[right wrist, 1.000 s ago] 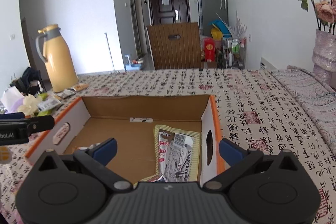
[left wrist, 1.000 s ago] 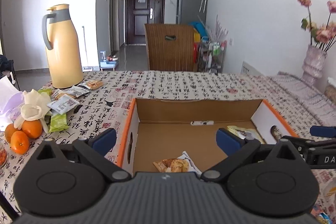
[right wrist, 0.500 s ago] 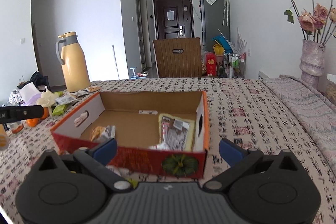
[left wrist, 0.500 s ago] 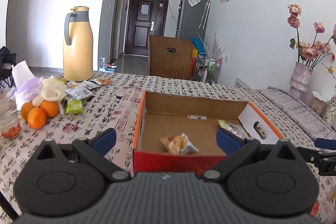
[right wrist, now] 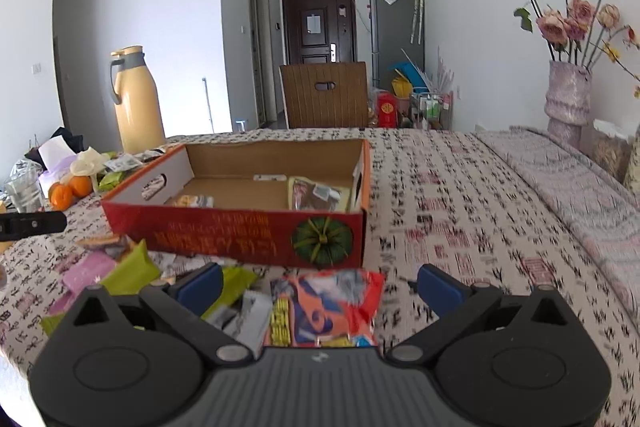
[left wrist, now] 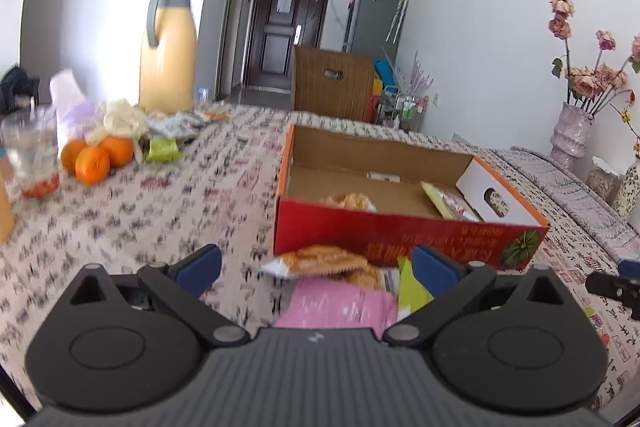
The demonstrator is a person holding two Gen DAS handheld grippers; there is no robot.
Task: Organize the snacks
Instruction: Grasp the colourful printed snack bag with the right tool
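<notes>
Oranges: far left on the table, three clustered, beside a clear cup.
Thermos: yellow, upright, far left; loose packets at its foot.
Tablecloth: a bare printed stretch between the oranges and the box.
Left gripper: spread wide, nothing between the blue pads; a biscuit packet and pink packet lie under it.
Cardboard box: open-topped, red near wall, orange rim; mid-table.
Box contents: a pastry packet at left, a flat brown packet at right, floor bare between.
Snack pile: just near of the box's front wall, left of centre.
Right gripper: spread wide, empty, above a red-and-orange packet.
Right side: tablecloth bare from box edge to the far-right vase.
</notes>
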